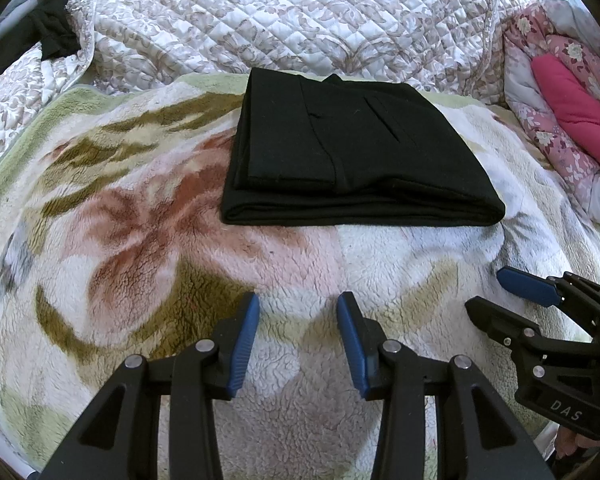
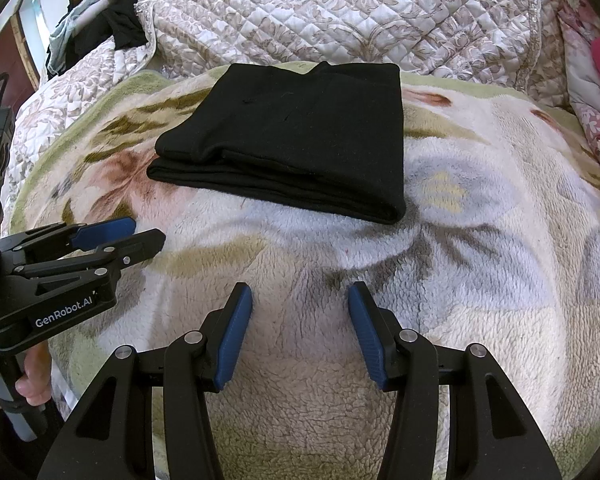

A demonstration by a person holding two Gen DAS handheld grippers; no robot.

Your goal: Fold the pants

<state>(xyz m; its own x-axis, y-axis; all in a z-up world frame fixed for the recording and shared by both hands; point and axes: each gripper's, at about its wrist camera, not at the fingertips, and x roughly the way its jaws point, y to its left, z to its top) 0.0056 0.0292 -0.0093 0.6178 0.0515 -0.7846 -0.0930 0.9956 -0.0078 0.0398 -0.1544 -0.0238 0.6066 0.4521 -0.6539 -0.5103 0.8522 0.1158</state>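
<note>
The black pants (image 1: 352, 152) lie folded into a neat rectangle on a fleece floral blanket (image 1: 140, 240); they also show in the right wrist view (image 2: 296, 140). My left gripper (image 1: 298, 304) is open and empty, hovering over the blanket in front of the pants. My right gripper (image 2: 300, 296) is open and empty, also short of the pants. The right gripper shows at the right of the left wrist view (image 1: 496, 296); the left gripper shows at the left of the right wrist view (image 2: 144, 232).
A quilted floral bedspread (image 1: 280, 20) rises behind the pants. A pink flowered quilt with a red cushion (image 1: 572, 108) lies at the right. Dark clothes (image 2: 120, 24) hang at the far left.
</note>
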